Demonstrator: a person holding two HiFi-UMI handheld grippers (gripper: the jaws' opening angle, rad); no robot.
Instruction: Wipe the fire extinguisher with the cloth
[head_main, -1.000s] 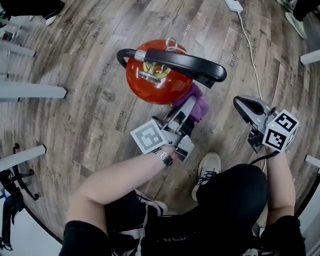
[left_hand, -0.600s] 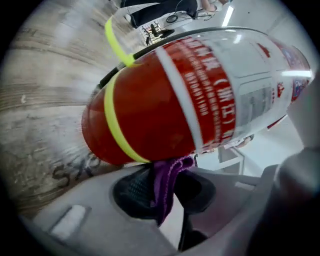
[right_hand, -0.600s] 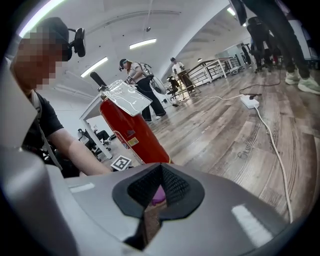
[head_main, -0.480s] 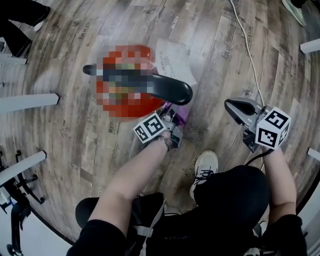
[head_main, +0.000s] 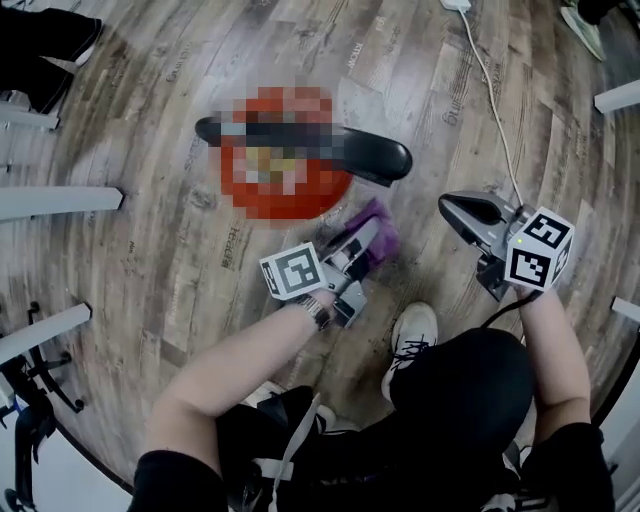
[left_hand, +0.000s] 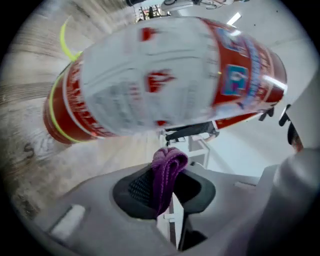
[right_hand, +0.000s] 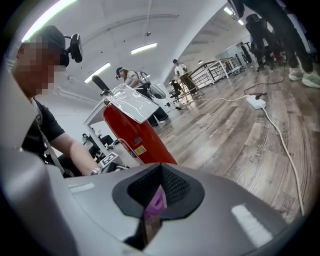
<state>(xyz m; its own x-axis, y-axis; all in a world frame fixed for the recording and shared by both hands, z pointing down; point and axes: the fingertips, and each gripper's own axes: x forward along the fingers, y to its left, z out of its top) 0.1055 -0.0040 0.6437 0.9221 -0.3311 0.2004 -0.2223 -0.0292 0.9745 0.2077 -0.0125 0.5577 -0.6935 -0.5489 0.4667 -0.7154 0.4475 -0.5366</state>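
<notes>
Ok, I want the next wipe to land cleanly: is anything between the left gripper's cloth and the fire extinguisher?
Nothing visible. The left gripper pinches the purple cloth in its jaws, and only open air separates it from the red fire extinguisher just ahead.

Nearest us our left gripper (left_hand: 167, 192), its jaws pinched on a folded purple cloth (left_hand: 170, 162), close beyond it we see the red fire extinguisher (left_hand: 150, 85) slanting across the far view, blurred white label towards us, wooden floor (left_hand: 30, 100) at left
</notes>
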